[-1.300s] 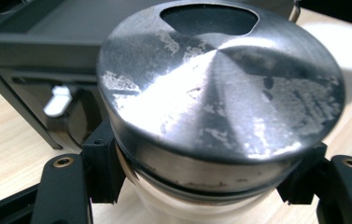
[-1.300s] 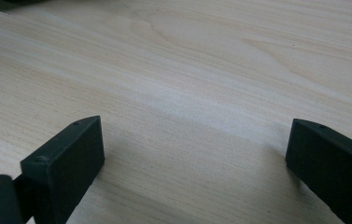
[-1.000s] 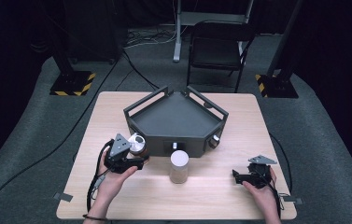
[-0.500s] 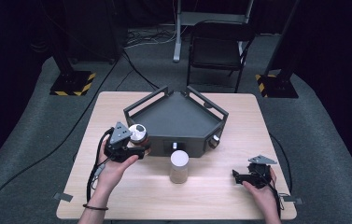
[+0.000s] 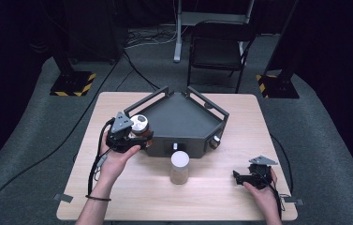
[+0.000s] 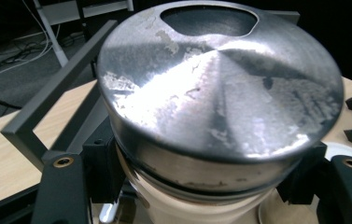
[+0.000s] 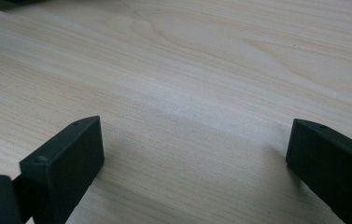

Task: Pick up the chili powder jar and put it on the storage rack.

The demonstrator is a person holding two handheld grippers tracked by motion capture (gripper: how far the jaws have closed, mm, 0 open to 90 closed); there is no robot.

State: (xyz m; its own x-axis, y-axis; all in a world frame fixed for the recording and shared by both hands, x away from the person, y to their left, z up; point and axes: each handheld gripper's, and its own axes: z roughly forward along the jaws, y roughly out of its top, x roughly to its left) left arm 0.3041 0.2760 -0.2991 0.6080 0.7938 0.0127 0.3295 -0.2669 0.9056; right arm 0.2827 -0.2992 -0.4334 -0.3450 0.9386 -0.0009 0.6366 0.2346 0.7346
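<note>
Gripping a metal-lidded jar (image 5: 140, 125) upright, left tongs (image 5: 134, 133) hold it above the desk (image 5: 118, 197) at the dark tray's (image 5: 183, 117) left rim, tray just to its right, while right tongs (image 5: 244, 177) rest wide, empty, well apart.

Light wooden table (image 5: 132, 197), frame centre: dark three-sided tray (image 5: 183, 117) at upper middle, white-lidded jar (image 5: 180, 167) standing just below the tray's front edge

left gripper (image 5: 134, 132) lifted the metal-lidded jar (image 5: 140, 125), carried it over the grey tray's (image 5: 183, 117) edge
</note>
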